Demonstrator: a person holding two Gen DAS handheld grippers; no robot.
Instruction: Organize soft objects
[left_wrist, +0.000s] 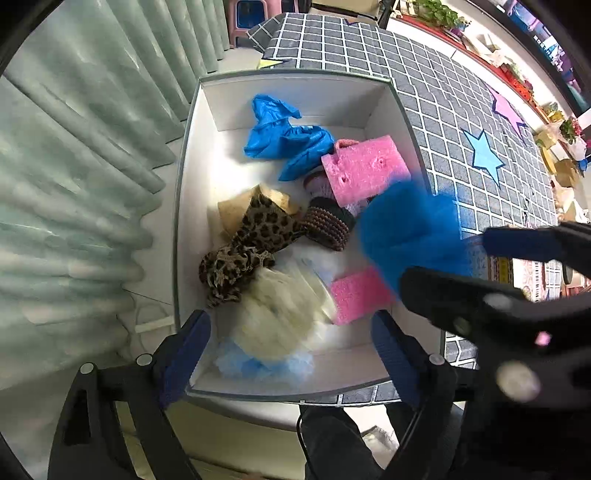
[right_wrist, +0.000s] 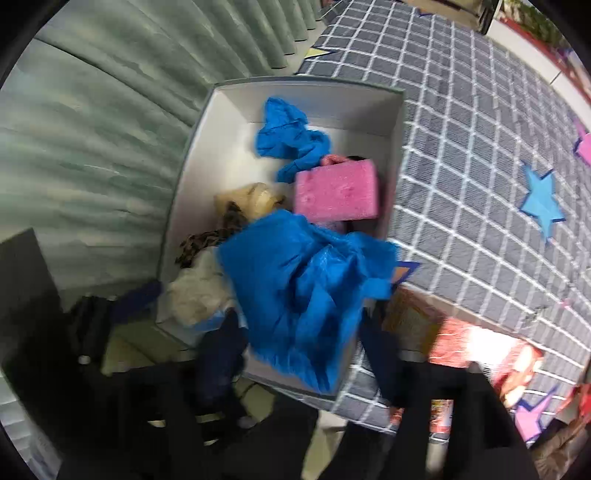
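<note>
Both tongs are hanging wide open over a white box (left_wrist: 192, 155) of soft things on the checked bench (left_wrist: 461, 122).

The left tongs (left_wrist: 291, 354) are pointing down into the near end of the box, gaping with nothing pinched between them, above a cream fluffy cloth (left_wrist: 273, 314) and a pale blue cover (left_wrist: 258, 363). The right tongs (right_wrist: 299, 358) are also standing apart; a crumpled blue plastic cover (right_wrist: 295, 288) is lying loose between them over the box's near corner, blurred. Farther in are lying a leopard-print scarf (left_wrist: 247, 240), a brown knitted piece (left_wrist: 327, 223), a big pink sponge (left_wrist: 365, 168), a smaller pink sponge (left_wrist: 356, 295) and more blue covers (left_wrist: 284, 136).
</note>
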